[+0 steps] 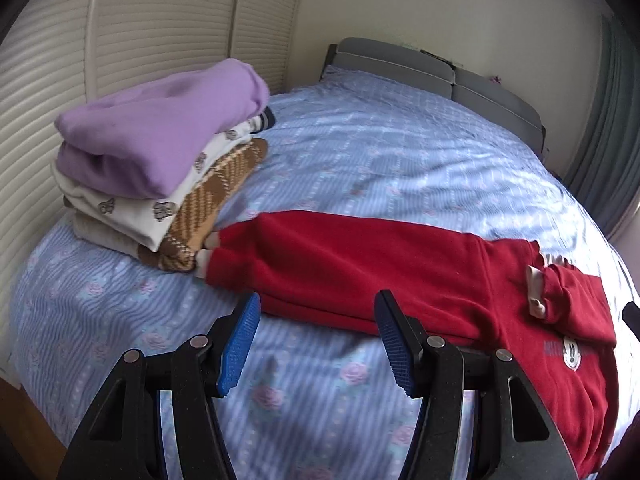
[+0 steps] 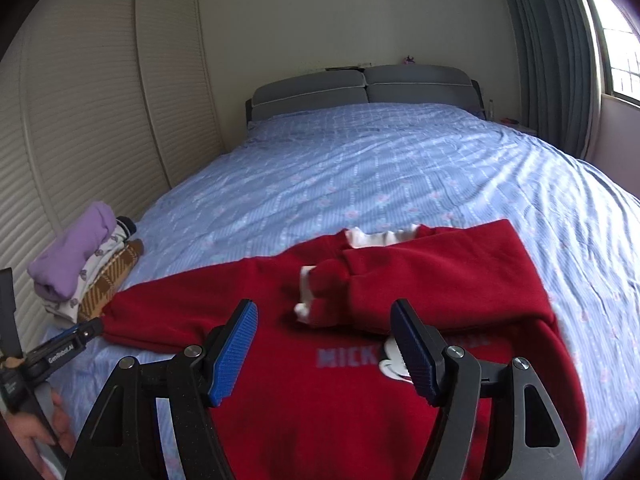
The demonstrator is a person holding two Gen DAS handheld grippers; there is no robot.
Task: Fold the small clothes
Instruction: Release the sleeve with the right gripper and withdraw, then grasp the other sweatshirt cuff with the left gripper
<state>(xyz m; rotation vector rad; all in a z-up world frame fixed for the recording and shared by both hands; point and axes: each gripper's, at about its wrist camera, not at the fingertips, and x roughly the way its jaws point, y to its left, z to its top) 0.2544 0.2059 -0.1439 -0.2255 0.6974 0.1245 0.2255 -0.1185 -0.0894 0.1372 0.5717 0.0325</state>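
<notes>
The red sweater (image 2: 360, 380) is being folded near the bed's (image 2: 400, 168) front edge, one sleeve (image 1: 320, 252) remaining unfolded, while the left gripper (image 1: 318, 344) and right gripper (image 2: 326, 352) are being held open, empty.

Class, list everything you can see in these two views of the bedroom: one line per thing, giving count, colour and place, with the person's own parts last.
sweatshirt: one, red, spread on the near part of the bed, one sleeve folded across the chest, the other stretched toward the pile
pile: one stack of folded clothes, purple on top, white print under it, brown check below, at the bed's left edge
bed: one, blue flowered cover
headboard: one, grey, far end
wardrobe doors: cream, slatted, left wall
curtain: grey-green, right, beside the window
left hand-held gripper: black, blue pads, open, empty
right hand-held gripper: same, open, empty
hand: one, lower left of the right view
</notes>
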